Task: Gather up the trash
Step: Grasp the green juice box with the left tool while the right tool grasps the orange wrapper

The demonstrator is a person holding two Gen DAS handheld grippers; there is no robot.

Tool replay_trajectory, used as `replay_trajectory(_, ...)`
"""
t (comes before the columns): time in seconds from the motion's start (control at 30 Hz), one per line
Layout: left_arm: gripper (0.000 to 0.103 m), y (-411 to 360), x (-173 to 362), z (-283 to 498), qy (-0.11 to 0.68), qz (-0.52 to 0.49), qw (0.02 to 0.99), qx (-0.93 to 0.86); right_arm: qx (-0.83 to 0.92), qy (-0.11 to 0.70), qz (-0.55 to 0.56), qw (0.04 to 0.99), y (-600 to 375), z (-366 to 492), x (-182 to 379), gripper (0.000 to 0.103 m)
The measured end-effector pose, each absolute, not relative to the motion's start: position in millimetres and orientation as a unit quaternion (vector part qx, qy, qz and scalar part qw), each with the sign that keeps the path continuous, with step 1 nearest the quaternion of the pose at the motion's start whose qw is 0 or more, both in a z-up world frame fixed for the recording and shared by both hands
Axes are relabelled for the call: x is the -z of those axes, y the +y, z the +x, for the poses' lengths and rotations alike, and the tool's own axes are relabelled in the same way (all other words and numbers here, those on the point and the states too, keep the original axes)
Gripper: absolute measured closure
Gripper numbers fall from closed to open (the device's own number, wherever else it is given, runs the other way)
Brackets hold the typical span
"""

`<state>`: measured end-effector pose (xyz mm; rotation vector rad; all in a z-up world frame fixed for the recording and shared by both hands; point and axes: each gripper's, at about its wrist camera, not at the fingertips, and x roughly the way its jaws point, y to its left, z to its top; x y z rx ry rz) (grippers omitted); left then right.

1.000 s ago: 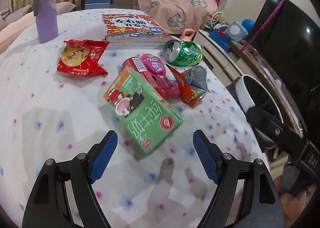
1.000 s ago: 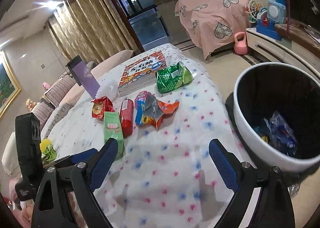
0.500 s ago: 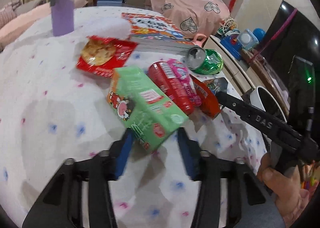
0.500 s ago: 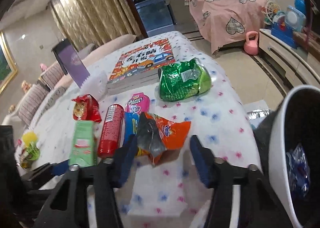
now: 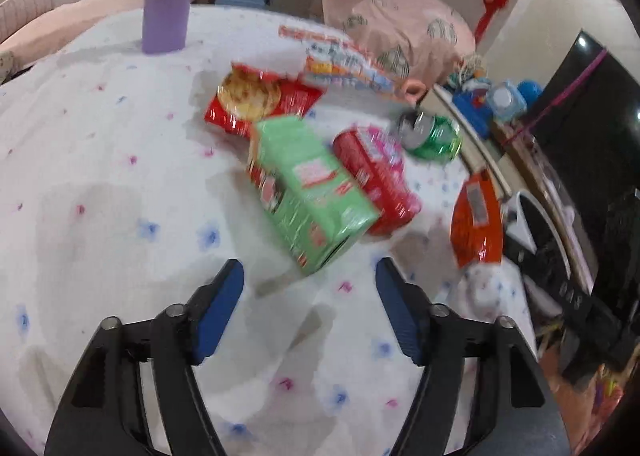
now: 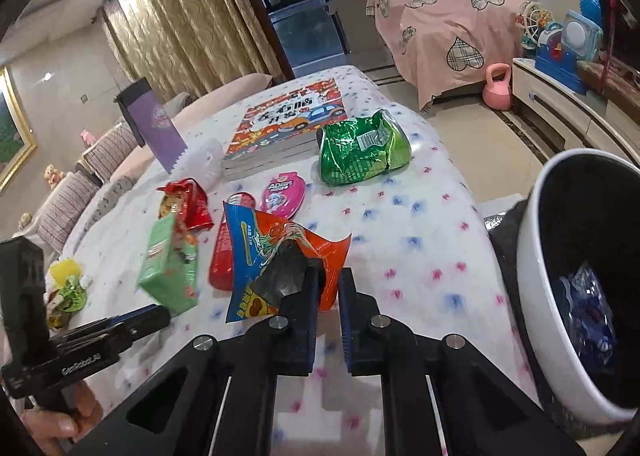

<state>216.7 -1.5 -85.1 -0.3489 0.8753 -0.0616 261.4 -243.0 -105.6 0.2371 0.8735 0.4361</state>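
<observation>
Right gripper point(image 6: 329, 286) just clamped onto the crinkly orange foil snack wrapper point(image 6: 280, 256), near the round white trash bin point(image 6: 532, 256) off the table's edge. Left gripper point(image 5: 310, 276) has reopened, empty, just short of the green carton point(image 5: 308, 191).

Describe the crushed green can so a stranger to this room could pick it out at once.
Start at the white spotted tablecloth and find the big picture book at its far end. The crushed green can lies right beside that book, on the side nearer the white bin. It is the only shiny, dented metal thing; the other green item is a flat-sided carton.
</observation>
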Motion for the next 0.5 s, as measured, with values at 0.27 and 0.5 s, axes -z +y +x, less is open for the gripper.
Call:
replay_trajectory(0.27,0.03,-18,83,252,0.422,-0.135,0.897,-0.005,-0.209,0.406,0.136,0.88,-251,247,94,0.093)
replay_trajectory(0.5,0.067,-13,86,255,0.415,-0.132,0.9,0.011,-0.208,0.403,0.145,0.879,-257,238,92,0.093)
